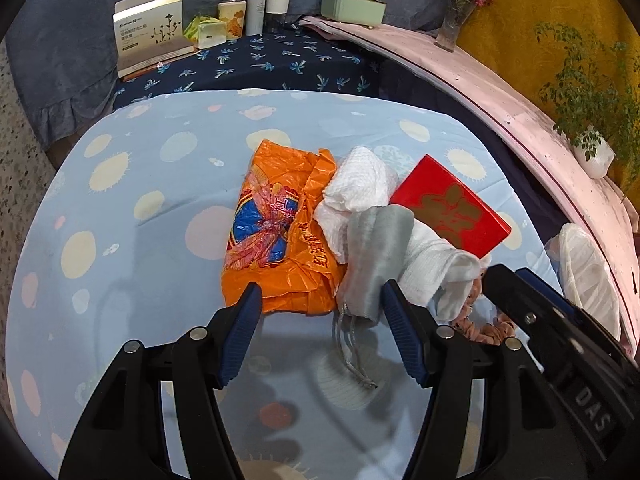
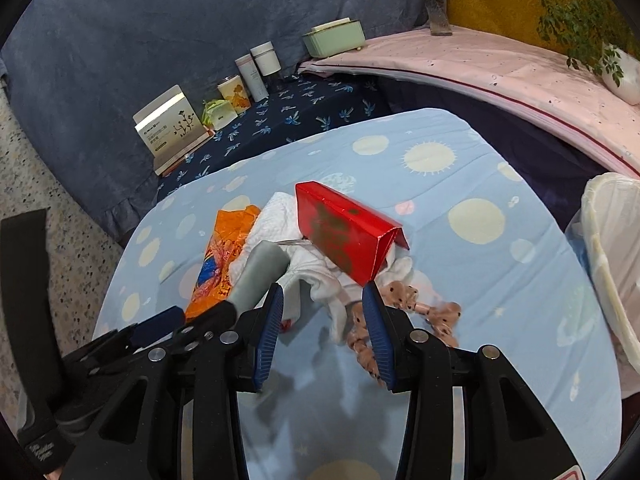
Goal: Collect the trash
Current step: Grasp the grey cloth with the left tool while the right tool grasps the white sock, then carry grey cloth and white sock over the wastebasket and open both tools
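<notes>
Nearest in each wrist view, both grippers hang with their fingers spread and nothing between them. The left gripper [image 1: 320,308] sits over the near edge of the orange plastic bag [image 1: 276,232] and the grey drawstring pouch [image 1: 372,256], whose cord trails toward the camera on the counter [image 1: 120,208] with its pale blue, dotted cloth. The right gripper [image 2: 323,304] hangs just short of the white paper towels [image 2: 316,276], with a pink spotted scrunchie [image 2: 400,312] lying beside its right finger.

Only the right wrist view shows the scrunchie laid out in full, and that the red box [image 2: 344,232] has an open end flap and leans tilted on the towels. The left wrist view, by contrast, gives the bag's blue and red print flat on and the gold design on the box lid.

Beyond the pile, at the right edge, stands a white-lined bin [image 2: 612,248]. Farther back, a dark blue patterned surface [image 1: 280,64] carries a white printed carton [image 1: 150,30], small tins and two tall canisters [image 1: 268,6]; a mint green case [image 1: 352,6], a vase of flowers [image 1: 460,8] and a potted plant [image 1: 588,120] sit on the pink ledge.
</notes>
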Tool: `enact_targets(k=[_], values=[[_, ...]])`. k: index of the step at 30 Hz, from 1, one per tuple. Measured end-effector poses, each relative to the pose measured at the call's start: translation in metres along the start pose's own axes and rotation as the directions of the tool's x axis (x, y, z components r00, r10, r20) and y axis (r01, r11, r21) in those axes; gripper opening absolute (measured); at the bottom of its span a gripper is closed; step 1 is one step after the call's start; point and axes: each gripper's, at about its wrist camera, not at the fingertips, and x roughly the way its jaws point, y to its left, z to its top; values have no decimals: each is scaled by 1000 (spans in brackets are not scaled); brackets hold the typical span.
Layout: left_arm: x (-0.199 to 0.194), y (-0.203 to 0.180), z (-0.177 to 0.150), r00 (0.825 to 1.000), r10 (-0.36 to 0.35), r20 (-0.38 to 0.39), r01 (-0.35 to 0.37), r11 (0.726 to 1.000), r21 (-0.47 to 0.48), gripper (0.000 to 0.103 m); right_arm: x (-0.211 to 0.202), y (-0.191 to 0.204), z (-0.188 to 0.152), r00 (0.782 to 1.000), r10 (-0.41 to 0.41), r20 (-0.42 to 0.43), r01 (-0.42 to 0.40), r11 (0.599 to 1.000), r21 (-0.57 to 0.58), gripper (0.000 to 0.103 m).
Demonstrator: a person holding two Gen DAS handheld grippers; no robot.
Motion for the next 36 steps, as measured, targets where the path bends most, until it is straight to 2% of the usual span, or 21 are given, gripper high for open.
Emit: enact_targets(k=[4, 7, 9, 11, 15, 17, 20, 21, 22, 23, 36], values=[[3, 6, 2, 1000, -11, -7, 11, 1000, -8, 59, 16, -3, 3, 1000, 12, -23, -12, 1000, 10, 35], [4, 6, 3, 1000, -24, -5, 24, 1000, -8, 59, 27, -4, 3, 999, 26, -42, -25, 1000, 12, 24], [5, 4, 4, 1000, -27, -5, 27, 1000, -7, 59, 32, -4, 1, 998, 36, -58, -36, 999, 5, 12], [7, 1, 5, 999, -32, -7, 32, 999, 0, 59, 33, -5, -1, 997, 40, -62, -40, 999, 4, 8], [13, -10, 5, 999, -42, -15, 43, 999, 16, 59, 21, -14, -3, 999, 36, -34, -36, 999, 17, 7], [15, -17, 4, 998, -54, -18, 54, 998, 27, 55, 13, -21, -1, 999, 33, -16, -32, 999, 31, 7], [19, -26, 4, 997, -75, -35, 77, 996, 45, 38, 3, -30, 2, 1000, 30, 2, -30, 999, 46, 7], [20, -29, 3, 996, -82, -42, 84, 995, 47, 23, 0, -33, 3, 1000, 28, 6, -28, 998, 49, 7], [22, -31, 3, 995, -85, -51, 87, 995, 48, 13, -4, -35, 2, 1000, 26, 11, -27, 998, 51, 7], [22, -32, 2, 994, -90, -54, 92, 995, 46, 10, -7, -37, 2, 1000, 25, 16, -26, 998, 53, 7], [-23, -62, 1, 993, -113, 10, 112, 990, 83, 7, -64, -39, 11, 992, 42, 116, -48, 998, 51, 7]])
